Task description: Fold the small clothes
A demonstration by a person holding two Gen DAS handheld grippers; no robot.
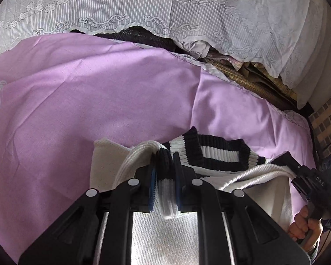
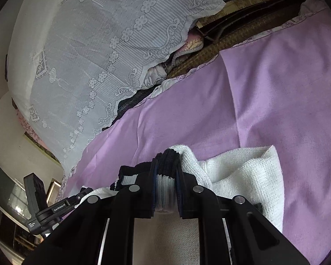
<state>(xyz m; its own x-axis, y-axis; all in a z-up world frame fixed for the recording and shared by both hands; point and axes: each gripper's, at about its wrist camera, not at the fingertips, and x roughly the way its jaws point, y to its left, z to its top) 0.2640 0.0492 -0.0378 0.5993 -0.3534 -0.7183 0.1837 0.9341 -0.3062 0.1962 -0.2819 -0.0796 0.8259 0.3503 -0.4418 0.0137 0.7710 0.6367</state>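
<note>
A small white knit sweater [image 1: 108, 154] with black-and-white striped ribbed trim [image 1: 218, 154] hangs between both grippers above a purple sheet [image 1: 77, 101]. My left gripper [image 1: 165, 154] is shut on a fold of the striped rib. My right gripper [image 2: 166, 163] is shut on another bunch of the same rib, with white knit [image 2: 242, 172] draped to its right. The right gripper's body and the hand holding it show at the right edge of the left wrist view [image 1: 309, 183]. The left gripper's body shows at lower left in the right wrist view [image 2: 53, 207].
The purple sheet [image 2: 275, 101] covers the bed. A white lace cloth [image 1: 165, 6] hangs over piled bedding [image 1: 242, 66] along the far side. A brick-pattern wall [image 1: 328, 119] is at the right; a cabinet [image 2: 6, 194] stands at lower left in the right wrist view.
</note>
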